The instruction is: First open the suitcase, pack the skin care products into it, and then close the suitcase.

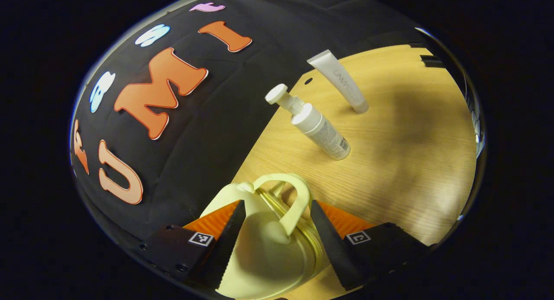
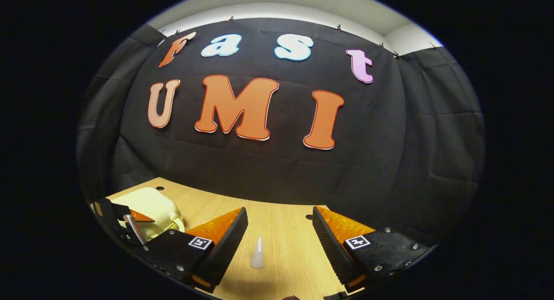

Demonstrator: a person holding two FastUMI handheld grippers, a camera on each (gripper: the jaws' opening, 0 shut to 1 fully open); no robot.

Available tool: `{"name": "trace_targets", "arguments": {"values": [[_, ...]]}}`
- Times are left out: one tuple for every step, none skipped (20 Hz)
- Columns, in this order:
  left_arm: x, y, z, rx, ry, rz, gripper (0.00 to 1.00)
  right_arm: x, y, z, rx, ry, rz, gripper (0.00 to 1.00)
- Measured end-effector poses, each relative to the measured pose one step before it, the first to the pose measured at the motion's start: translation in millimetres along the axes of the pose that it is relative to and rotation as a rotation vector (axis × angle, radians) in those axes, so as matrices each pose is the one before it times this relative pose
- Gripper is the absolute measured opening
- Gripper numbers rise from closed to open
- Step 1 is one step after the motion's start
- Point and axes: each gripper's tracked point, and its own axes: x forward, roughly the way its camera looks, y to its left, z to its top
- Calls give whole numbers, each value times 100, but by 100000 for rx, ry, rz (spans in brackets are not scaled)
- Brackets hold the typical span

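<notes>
Left gripper (image 1: 277, 230) straddles suitcase (image 1: 264, 252), contact unclear; right gripper (image 2: 279, 239) gapes empty.

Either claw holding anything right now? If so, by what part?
Nothing held. Left claw is open, straddling the handle end of the cream suitcase, fingers apart from it. Right claw is open above the table.

Recording booth, not home: black cloth wall (image 2: 268, 170) pinned up behind bare wooden table (image 2: 285, 235).

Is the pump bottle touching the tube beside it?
Apart. The left gripper view shows bare table between the pump bottle and the tube.
</notes>
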Motion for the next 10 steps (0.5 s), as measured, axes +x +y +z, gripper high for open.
{"name": "trace_targets", "arguments": {"values": [[135,319,-179,2696,1710,480,92,168,175,-345,378,812,1108,96],[-49,252,-375,3734,1888,1936,89,273,272,-308,646,698,1156,96],[204,378,-79,3591,889,1573,89,285,152,-443,293,707,1229,96],[215,166,-15,2519,762,464,79,174,153,-362,13,477,1208,96],[294,126,7,1694,513,-71,76,181,146,-319,-240,496,966,96],[80,-205,-66,1173,807,-1223,75,272,209,-213,200,462,1314,96],[49,-33,97,1654,553,347,66,176,128,-155,238,350,1261,96],[-111,39,215,834,25,-90,47,230,71,37,143,-99,1004,96],[175,-15,-270,-630,-455,328,41,192,41,10,59,-200,1134,96],[-711,63,106,-893,1184,556,28,239,88,143,5,-501,1115,96]]}}
